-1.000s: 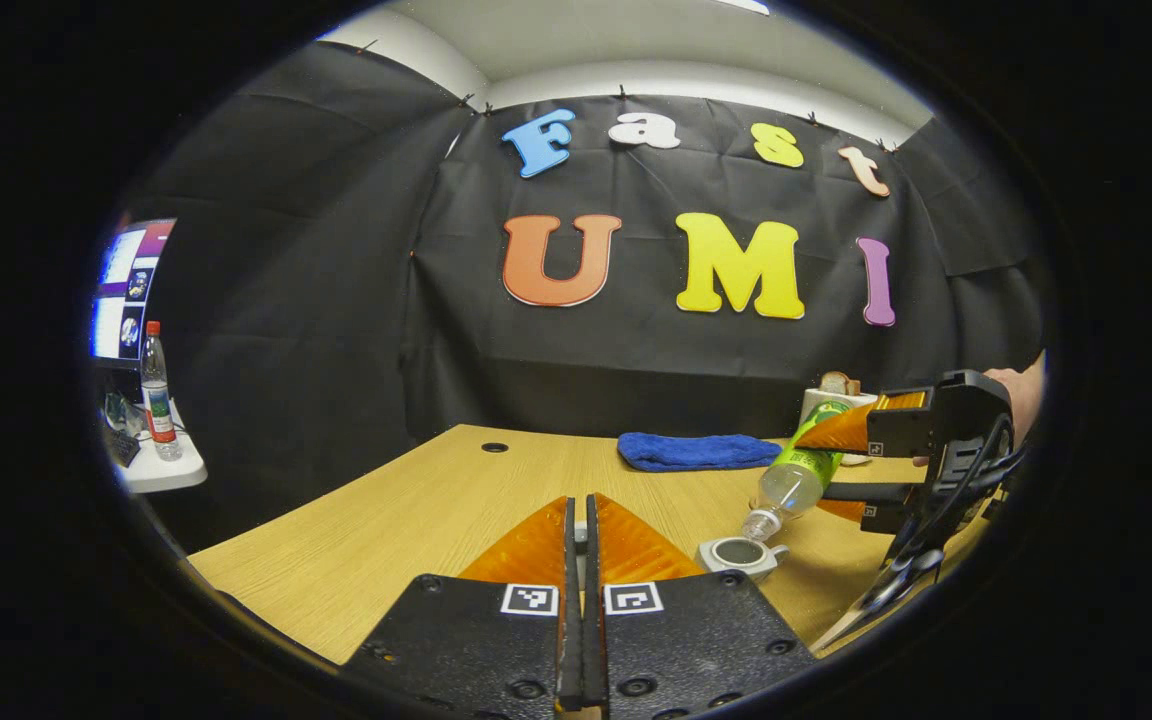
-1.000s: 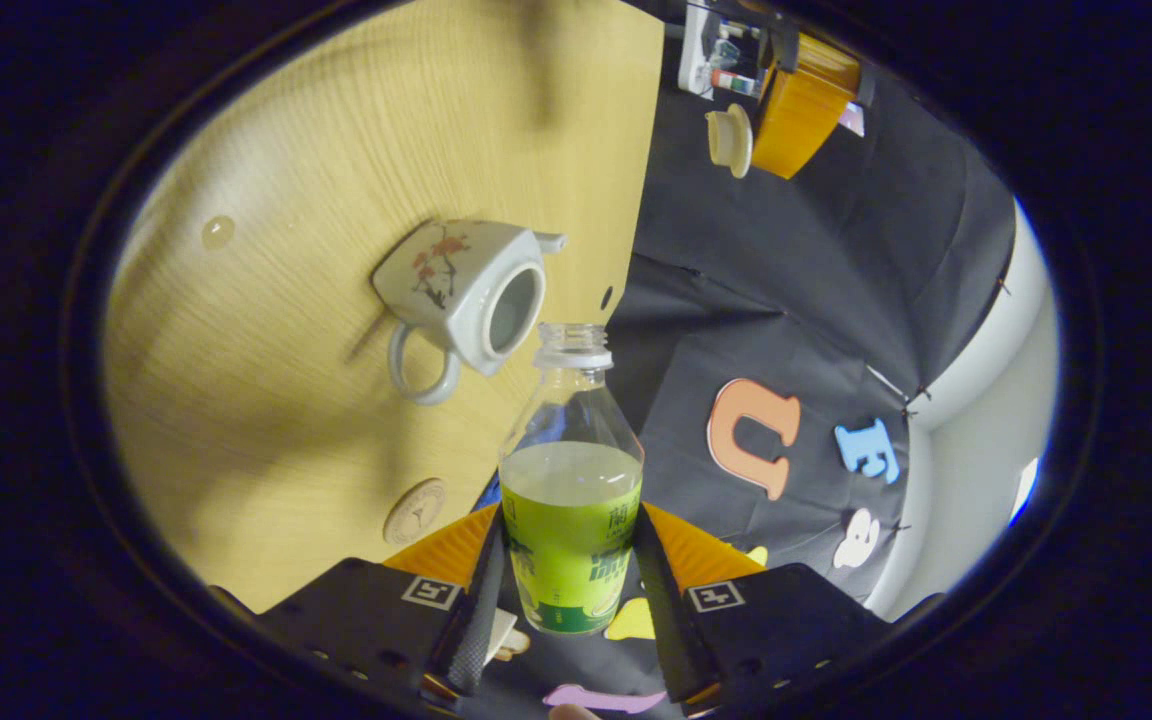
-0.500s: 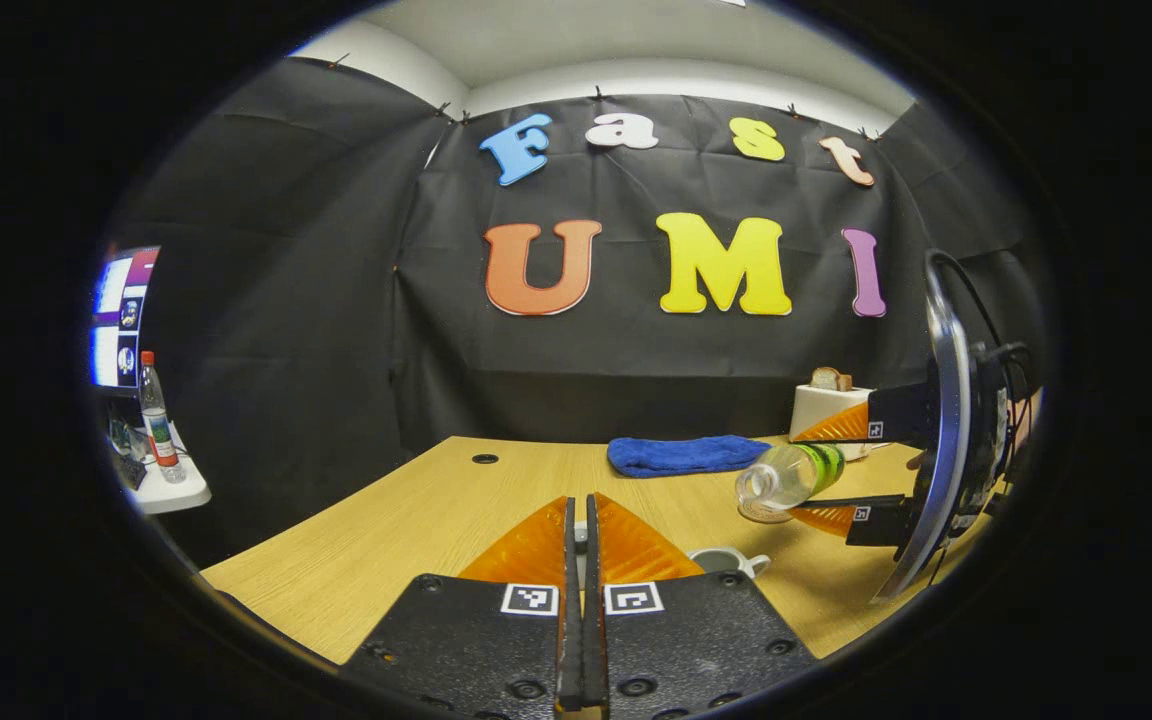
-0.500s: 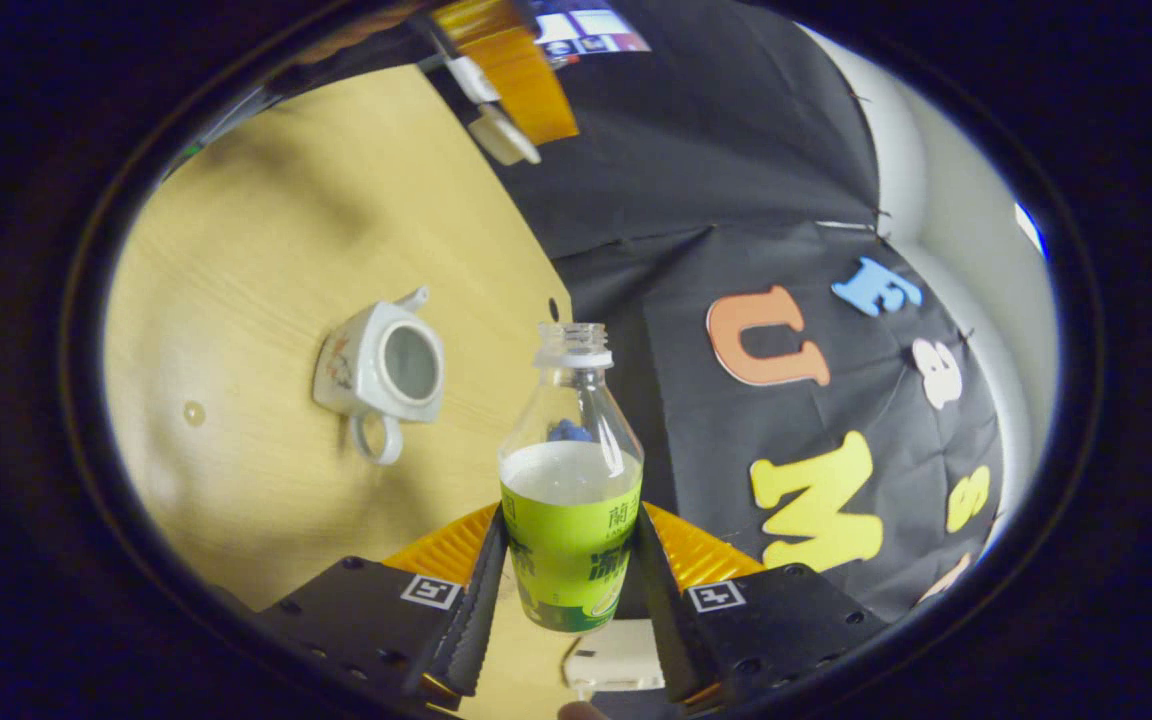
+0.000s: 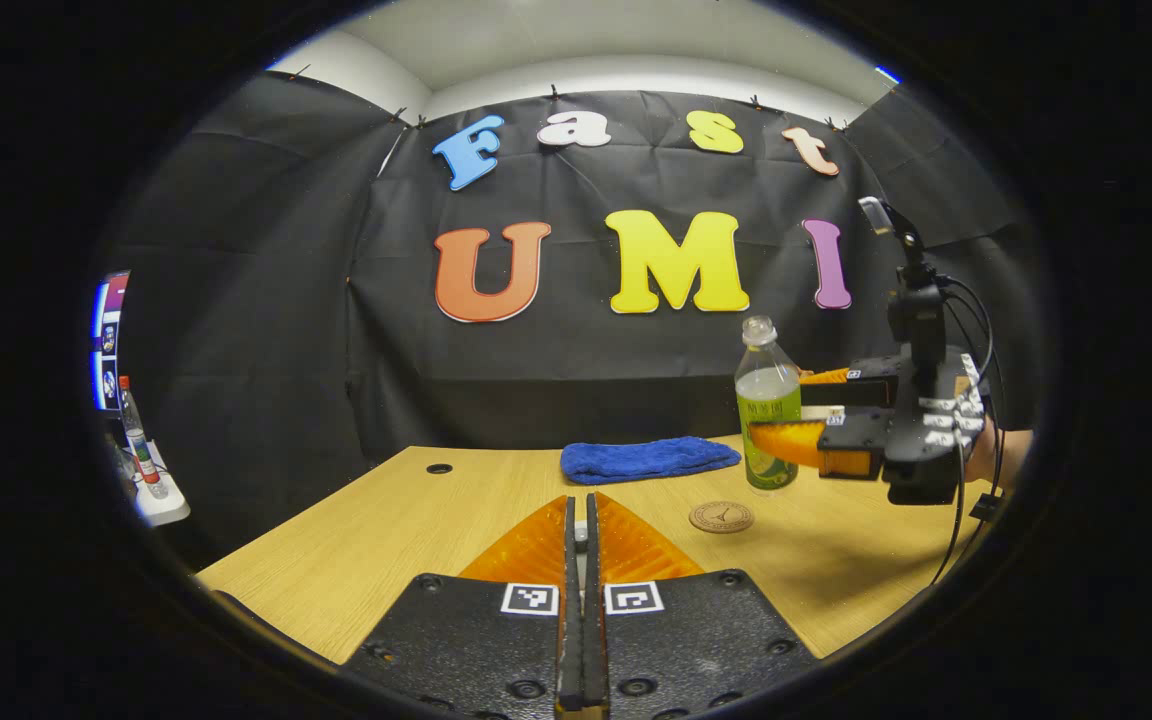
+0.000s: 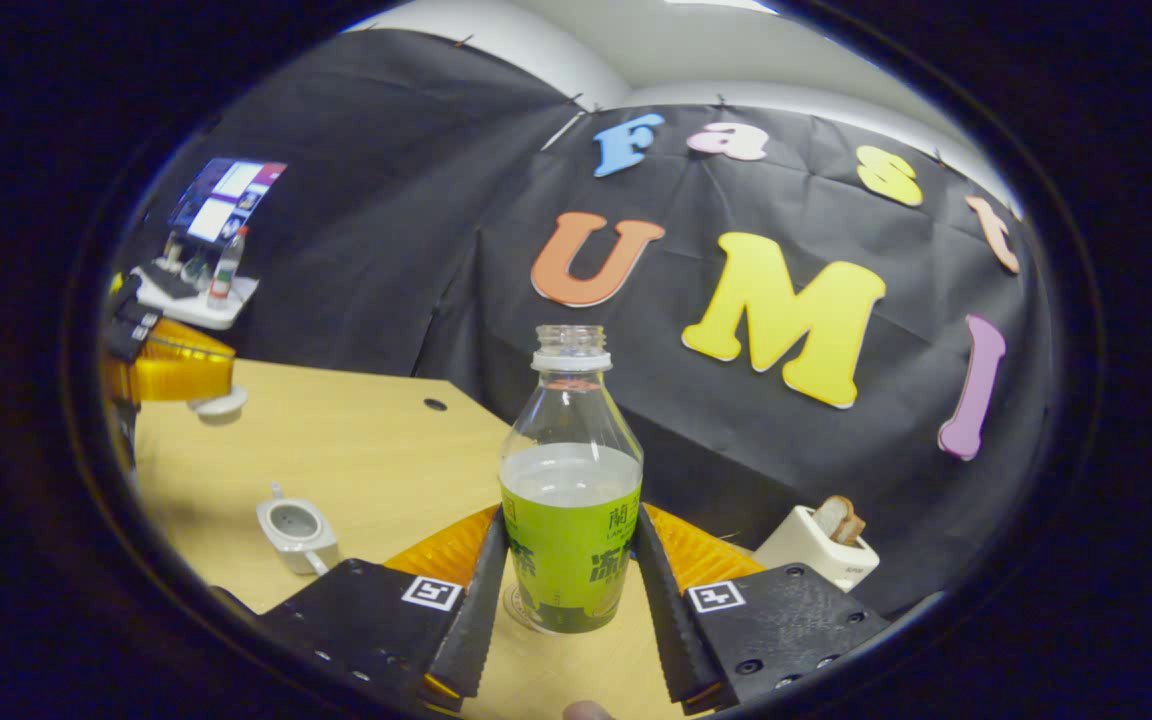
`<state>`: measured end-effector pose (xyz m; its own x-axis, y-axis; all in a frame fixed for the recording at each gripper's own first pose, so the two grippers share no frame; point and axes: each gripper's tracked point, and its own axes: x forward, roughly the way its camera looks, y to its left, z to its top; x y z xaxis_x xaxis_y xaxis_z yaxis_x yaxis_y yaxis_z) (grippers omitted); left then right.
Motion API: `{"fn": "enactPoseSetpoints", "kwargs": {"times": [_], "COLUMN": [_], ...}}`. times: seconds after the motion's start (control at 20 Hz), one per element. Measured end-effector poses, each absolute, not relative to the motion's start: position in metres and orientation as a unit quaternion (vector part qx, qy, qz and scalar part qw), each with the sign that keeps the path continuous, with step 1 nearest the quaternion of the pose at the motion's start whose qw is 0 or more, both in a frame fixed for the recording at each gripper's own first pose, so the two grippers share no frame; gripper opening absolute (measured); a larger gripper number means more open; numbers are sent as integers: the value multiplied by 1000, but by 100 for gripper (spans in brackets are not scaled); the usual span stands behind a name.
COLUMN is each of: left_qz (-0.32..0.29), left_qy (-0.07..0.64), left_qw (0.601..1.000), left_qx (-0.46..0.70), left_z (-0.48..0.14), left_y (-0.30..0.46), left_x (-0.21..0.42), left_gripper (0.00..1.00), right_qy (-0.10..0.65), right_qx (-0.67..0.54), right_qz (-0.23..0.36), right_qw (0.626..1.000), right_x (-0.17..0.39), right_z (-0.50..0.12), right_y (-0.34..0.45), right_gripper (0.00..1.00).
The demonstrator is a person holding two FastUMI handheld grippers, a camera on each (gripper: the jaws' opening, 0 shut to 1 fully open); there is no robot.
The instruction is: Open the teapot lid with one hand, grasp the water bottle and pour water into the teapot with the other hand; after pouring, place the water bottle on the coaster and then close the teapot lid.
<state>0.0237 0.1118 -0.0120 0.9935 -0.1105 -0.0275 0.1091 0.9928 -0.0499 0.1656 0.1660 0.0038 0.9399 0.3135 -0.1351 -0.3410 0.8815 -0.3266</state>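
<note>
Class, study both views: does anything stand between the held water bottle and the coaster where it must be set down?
Nothing visible does. The right gripper holds the water bottle upright just behind the coaster, with bare table between them.

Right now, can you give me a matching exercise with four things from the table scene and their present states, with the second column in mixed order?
Things:
1. water bottle
2. teapot
3. teapot lid
4. coaster

States:
A. stands open on the table, no lid on it
B. lies bare on the table
C. upright, clamped in the right gripper
D. held by the left gripper, above the table

Pairs: 1-C, 2-A, 3-D, 4-B
</note>
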Motion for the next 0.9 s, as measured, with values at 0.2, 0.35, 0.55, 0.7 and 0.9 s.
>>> {"fn": "enactPoseSetpoints", "kwargs": {"times": [0.2, 0.35, 0.55, 0.7, 0.9], "left_qz": [-59, -58, -56, -56, -57], "left_qy": [15, 17, 15, 21, 24], "left_qw": [998, 998, 998, 998, 997], "left_qx": [-30, -30, -33, -34, -34], "left_z": [-10, -12, -14, -19, -23], "left_y": [102, 101, 102, 103, 101], "left_x": [21, 17, 13, 14, 13], "left_gripper": [3, 3, 3, 3, 2], "right_qy": [73, 96, 116, 124, 124], "right_qx": [-61, -26, -15, -16, -20], "right_qz": [167, 153, 146, 139, 137], "right_qw": [981, 983, 982, 982, 983], "right_x": [202, 226, 243, 249, 252], "right_z": [-13, -34, -58, -70, -77], "right_y": [156, 152, 152, 150, 152], "right_gripper": [69, 68, 67, 67, 67]}}
